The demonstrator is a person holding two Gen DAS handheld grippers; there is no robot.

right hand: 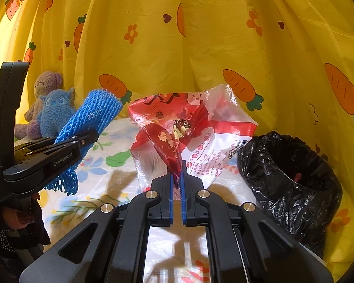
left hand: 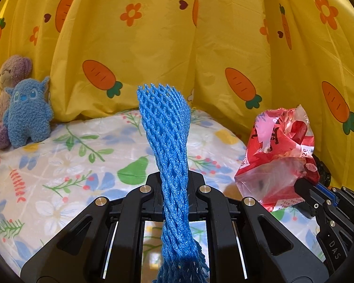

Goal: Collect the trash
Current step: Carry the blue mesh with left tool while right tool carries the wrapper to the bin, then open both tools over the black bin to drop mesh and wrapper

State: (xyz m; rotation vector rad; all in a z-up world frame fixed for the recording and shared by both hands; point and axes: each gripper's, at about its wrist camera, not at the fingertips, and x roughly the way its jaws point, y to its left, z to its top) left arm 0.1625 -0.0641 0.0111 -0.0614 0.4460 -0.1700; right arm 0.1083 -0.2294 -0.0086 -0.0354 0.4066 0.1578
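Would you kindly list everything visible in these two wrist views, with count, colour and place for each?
foam net sleeve: one, blue, clamped in the left gripper, held above the sheet.
snack wrapper: one, red, white and clear, crumpled, pinched in the right gripper.
bin bag: one, black, rolled open, at the right on the sheet against the curtain.
blue plush toy: one, blue, far left by the curtain.
plush bear: one, mauve and tan, behind the blue one.
floral sheet: one, white with flowers and a green pear, underneath everything.
curtain: one, yellow with orange carrots, behind.
left gripper: one, black, shut on the net.
right gripper: one, black with blue pads, shut on the wrapper.
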